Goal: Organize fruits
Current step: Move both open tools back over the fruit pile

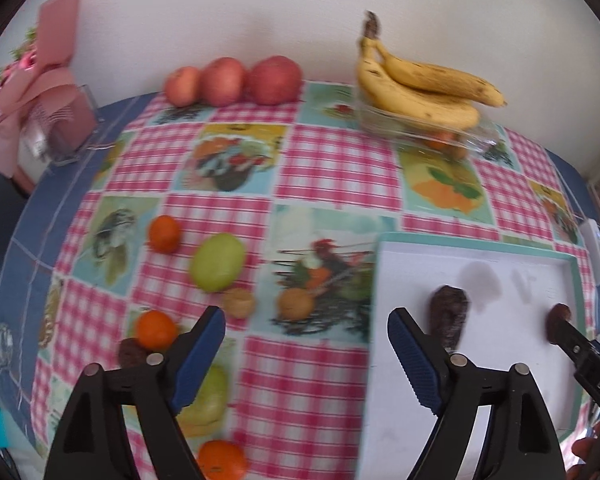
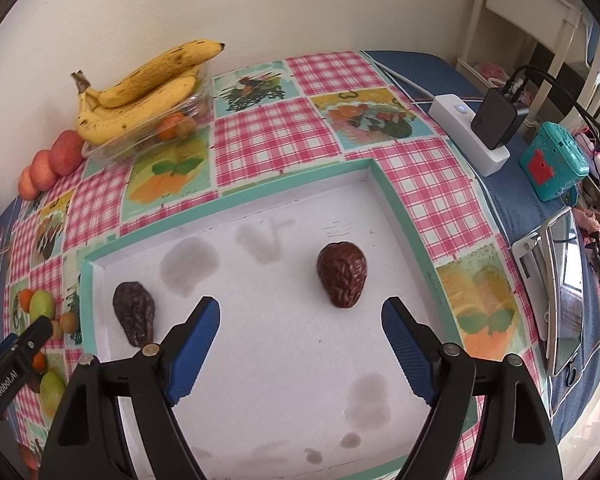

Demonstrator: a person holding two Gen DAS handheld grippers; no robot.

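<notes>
Step in hand, as judged: transfer of loose fruit into the white tray. Two dark wrinkled dates already lie on the tray floor, well apart — one date toward the far right, a second date near the tray's left wall.

Both grippers are empty. The right gripper hangs over the tray with jaws spread wide, just near of the right-hand date and not touching it. The left gripper is likewise spread, poised over the checked tablecloth at the tray's left edge.

Fruit not yet sorted lies left of the tray: a green fruit, two small oranges, a walnut-like item and a third dark date.

The next move probably calls for swinging the left gripper leftward, lowering its jaws around one small item and closing gently — round fruit may roll.

At the far edge, three apples stand against the pale wall; bananas rest on a clear container. A power strip lies at the far right.
</notes>
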